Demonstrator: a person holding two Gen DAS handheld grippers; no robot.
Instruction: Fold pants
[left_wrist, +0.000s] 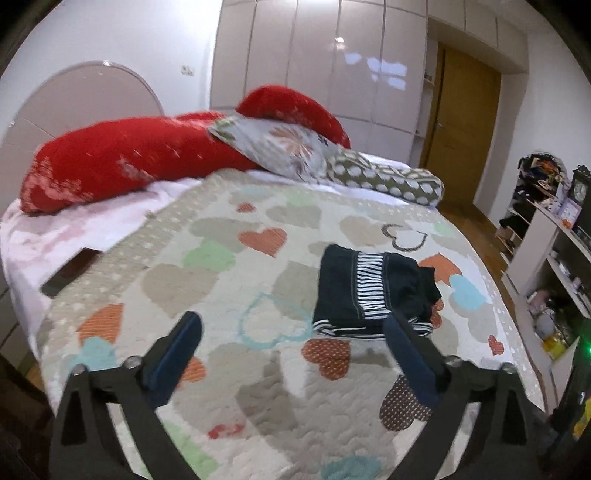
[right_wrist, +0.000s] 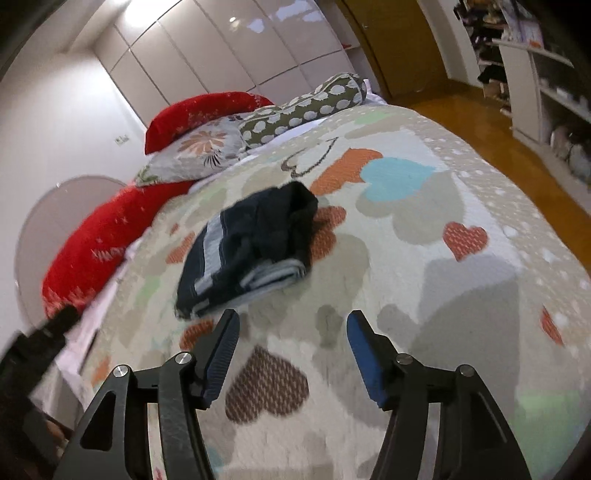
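The dark navy pants (left_wrist: 373, 290) with a black-and-white striped side band lie folded in a compact bundle on the heart-patterned bedspread (left_wrist: 229, 280). In the right wrist view the pants (right_wrist: 251, 251) lie just beyond the fingers. My left gripper (left_wrist: 291, 325) is open and empty, held above the bed, its right fingertip near the bundle's front edge. My right gripper (right_wrist: 291, 325) is open and empty, a short way in front of the bundle. Neither gripper touches the pants.
Red pillows (left_wrist: 122, 162), a floral pillow (left_wrist: 280, 147) and a dotted bolster (left_wrist: 391, 177) lie at the head of the bed. Wardrobe doors (left_wrist: 314, 62) stand behind. Shelves with clutter (left_wrist: 554, 258) and wooden floor (right_wrist: 517, 122) are to the right. A dark blurred object (right_wrist: 40, 343) shows at the left edge.
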